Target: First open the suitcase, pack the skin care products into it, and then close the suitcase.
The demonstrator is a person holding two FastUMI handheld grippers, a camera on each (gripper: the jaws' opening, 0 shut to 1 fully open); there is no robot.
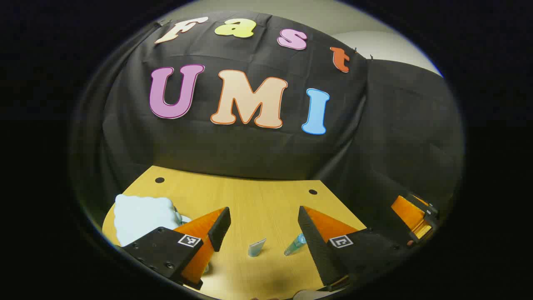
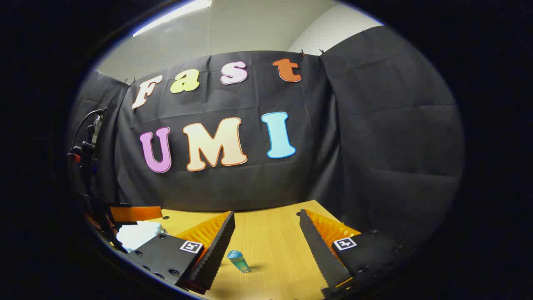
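Left gripper view: left gripper (image 1: 263, 227) spread wide over the yellow wooden table (image 1: 258, 200), small pale-blue tube (image 1: 256, 247) and clear teal bottle (image 1: 295, 245) lying between its fingers, pale-blue scalloped suitcase (image 1: 139, 216) at the table's left edge, right gripper (image 1: 416, 218) beyond the right edge; right gripper view: right gripper spread, teal bottle (image 2: 239, 261) just beside its left finger, bare tabletop ahead.

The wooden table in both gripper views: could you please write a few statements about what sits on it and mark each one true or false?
1. The left hand-held gripper is open, holding nothing. True.
2. A small pale blue tube lies on the light wooden table between that hand-held gripper's fingers. True.
3. The right hand-held gripper is clamped on the small teal transparent bottle. False: its jaws stand open and the bottle lies free on the table.
4. The pale blue scalloped suitcase sits right of the tube. False: it sits left.
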